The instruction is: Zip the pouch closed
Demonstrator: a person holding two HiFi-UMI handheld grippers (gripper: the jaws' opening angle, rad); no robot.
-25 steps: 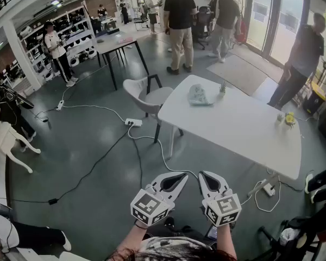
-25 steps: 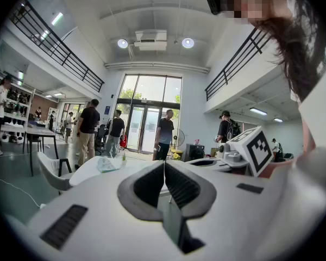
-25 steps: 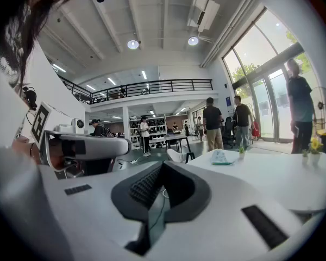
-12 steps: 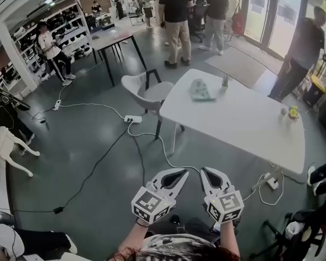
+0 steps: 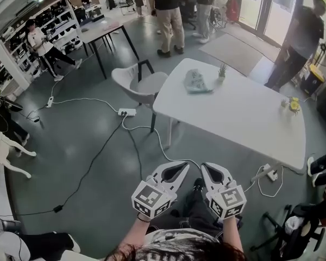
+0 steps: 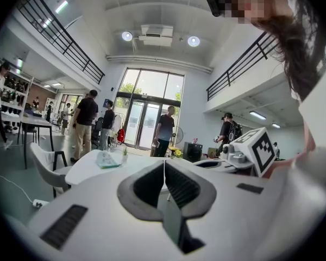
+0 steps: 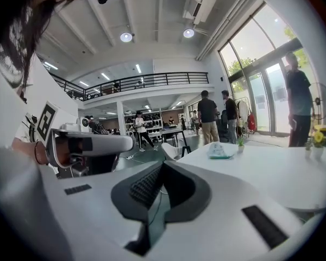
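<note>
The pouch (image 5: 196, 82) is seen lying flat on the far end of the white desk (image 5: 244, 118), just beside a small plant (image 5: 221, 69). It is well apart from both tongs, straight ahead of them and across a stretch of bare floor (image 5: 87, 140). The left tongs (image 5: 180, 168) and the right tongs (image 5: 206, 169) are held side by side, low and close to the body. Each pair is pressed together with nothing pinched. The pouch is lined up about midway between them, so neither hand can be called nearer. In the left gripper view it is seen to the left of the jaws, and in the right gripper view to the right. Both tongs are turned a little inward. The pouch is too small for its long side or its zip to be made out. It is judged that the gap must be crossed first, and that the desk's near edge must be rounded or leaned over. A yellow flower (image 5: 291, 105) is set at the desk's right side. A chair (image 5: 141, 86) is placed at the left end, near the pouch. Cables (image 5: 100, 145) are trailed over the floor. People (image 5: 165, 4) are seen standing farther back in the big hall.
</note>
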